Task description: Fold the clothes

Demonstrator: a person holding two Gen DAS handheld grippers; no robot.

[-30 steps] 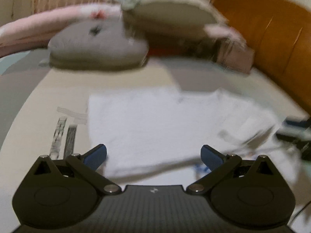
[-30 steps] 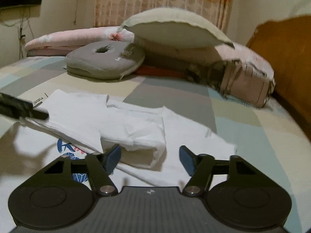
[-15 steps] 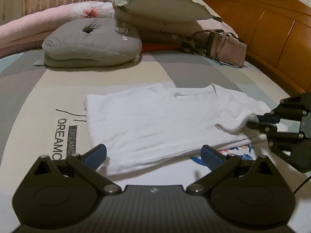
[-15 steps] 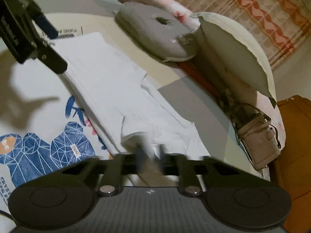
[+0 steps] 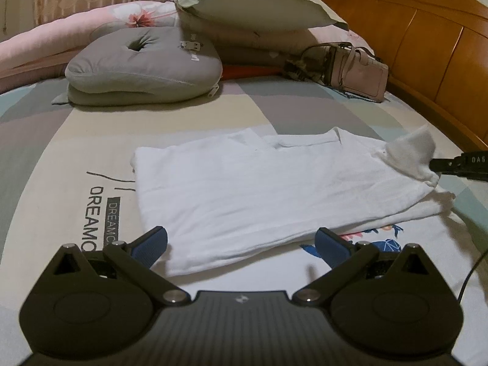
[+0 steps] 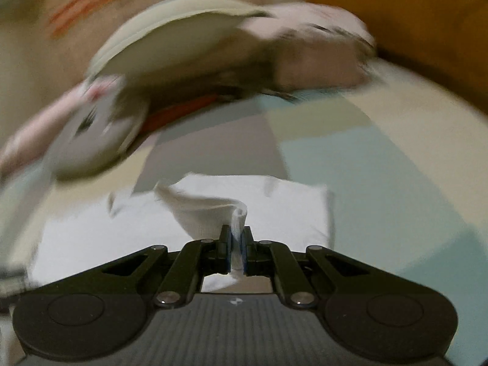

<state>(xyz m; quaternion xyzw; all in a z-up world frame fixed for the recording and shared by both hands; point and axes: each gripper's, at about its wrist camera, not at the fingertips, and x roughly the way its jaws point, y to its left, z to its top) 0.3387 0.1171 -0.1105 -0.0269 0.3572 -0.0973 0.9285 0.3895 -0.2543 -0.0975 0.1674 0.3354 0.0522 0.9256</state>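
White T-shirt (image 5: 274,189) lies half-folded on bed (image 5: 45,152), printed side under. Right claw (image 6: 236,251) pinched tight on sleeve (image 5: 411,155) at shirt's right edge, lifting it. Left claw (image 5: 241,244) gapes wide, empty, over near hem. Fabric thin, limp, light; likely sags, creases. Best held at hems, corners, seams.

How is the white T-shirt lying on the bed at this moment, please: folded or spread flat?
Partly folded: the white T-shirt is doubled over itself, and the right tool pinches its sleeve, raised off the fabric.
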